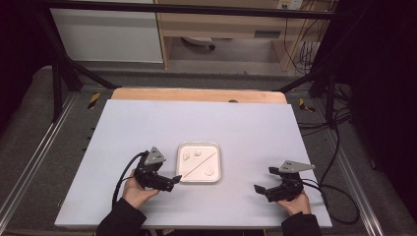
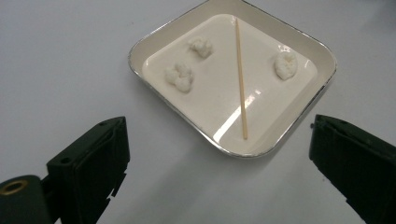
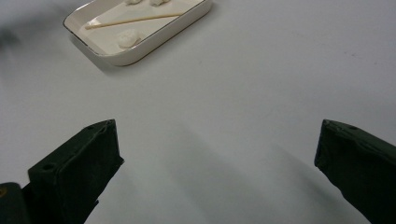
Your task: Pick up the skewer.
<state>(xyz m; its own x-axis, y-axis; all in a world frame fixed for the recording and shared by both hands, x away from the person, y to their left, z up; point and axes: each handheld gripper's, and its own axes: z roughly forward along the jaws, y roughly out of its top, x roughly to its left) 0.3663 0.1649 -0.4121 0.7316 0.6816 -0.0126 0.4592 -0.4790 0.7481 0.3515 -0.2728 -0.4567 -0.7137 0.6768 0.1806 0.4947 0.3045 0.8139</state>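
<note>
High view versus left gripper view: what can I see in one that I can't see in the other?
From above you see both hands, the left gripper and right gripper, the whole table and the floor around it. Up close, the left gripper view makes out the tray's shiny rim and its own open black jaws. Both share the tray, the wooden stick lying across it and three white lumps.

You will find no readable text, label, brand, number or sign anywhere here. The white tray [image 1: 198, 178] carries no print on its rim. The table [image 1: 147, 128] surface is blank. At about 1 o'clock, far behind the table, a pale plate [image 1: 290, 4] on the wall is too small and blurred to read.
</note>
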